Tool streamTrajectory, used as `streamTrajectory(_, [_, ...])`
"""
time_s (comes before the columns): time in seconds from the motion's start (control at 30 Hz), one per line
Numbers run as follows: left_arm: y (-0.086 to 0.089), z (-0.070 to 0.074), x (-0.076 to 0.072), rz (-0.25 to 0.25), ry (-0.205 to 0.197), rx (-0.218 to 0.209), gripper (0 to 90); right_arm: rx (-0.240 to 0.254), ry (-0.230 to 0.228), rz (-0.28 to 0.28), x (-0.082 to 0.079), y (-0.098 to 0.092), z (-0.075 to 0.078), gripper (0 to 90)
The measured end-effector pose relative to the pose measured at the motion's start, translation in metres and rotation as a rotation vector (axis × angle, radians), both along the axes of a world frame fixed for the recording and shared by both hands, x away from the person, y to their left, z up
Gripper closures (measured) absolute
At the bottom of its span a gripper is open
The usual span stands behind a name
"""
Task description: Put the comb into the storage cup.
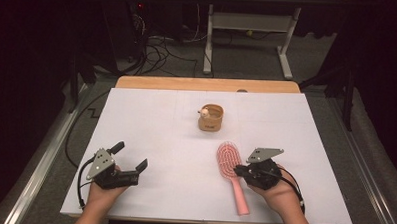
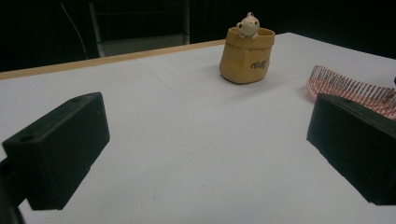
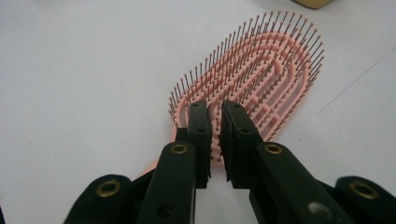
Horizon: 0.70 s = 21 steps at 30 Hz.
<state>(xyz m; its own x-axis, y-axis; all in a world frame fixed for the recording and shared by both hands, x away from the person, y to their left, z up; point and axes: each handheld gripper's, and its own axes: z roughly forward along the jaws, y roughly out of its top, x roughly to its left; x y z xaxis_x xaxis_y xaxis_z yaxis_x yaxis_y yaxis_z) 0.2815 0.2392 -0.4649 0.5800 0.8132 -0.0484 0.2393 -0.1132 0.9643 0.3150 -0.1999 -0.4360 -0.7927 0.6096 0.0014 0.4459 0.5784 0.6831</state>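
A pink hairbrush (image 1: 228, 160) lies bristles up on the white table, its handle pointing toward the near edge. My right gripper (image 1: 237, 169) sits at the base of the brush head. In the right gripper view its jaws stand almost together (image 3: 214, 109), with a thin pink part of the hairbrush (image 3: 271, 65) pinched in the narrow gap. My left gripper (image 1: 131, 155) rests near the front left, open, with nothing between its wide-set fingers (image 2: 60, 149). A tan pouch-shaped cup (image 1: 210, 120) with a small bear figure on its rim stands upright mid-table; I also see the cup (image 2: 246, 56) and the brush (image 2: 345, 84) in the left gripper view.
A white sheet (image 1: 161, 120) covers the table, with a wooden edge (image 1: 207, 85) at the far side. Beyond it stand a white desk frame (image 1: 249, 23) and loose cables on a dark floor. Bare sheet stretches between the two grippers and on the left.
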Motion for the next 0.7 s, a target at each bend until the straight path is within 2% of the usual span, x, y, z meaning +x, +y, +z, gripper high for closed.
streamTrajectory(0.47, [-0.0008, -0.0001, -0.0001, -0.005, 0.004, -0.004, 0.0, 0.039, -0.008, -0.019, -0.0076, -0.0060, 0.0047, 76.2])
streamTrajectory(0.7, [0.0012, -0.0009, 0.0011, -0.011, 0.001, -0.005, 0.0, 0.062, 0.001, -0.039, -0.0072, -0.0021, 0.0064, 67.6])
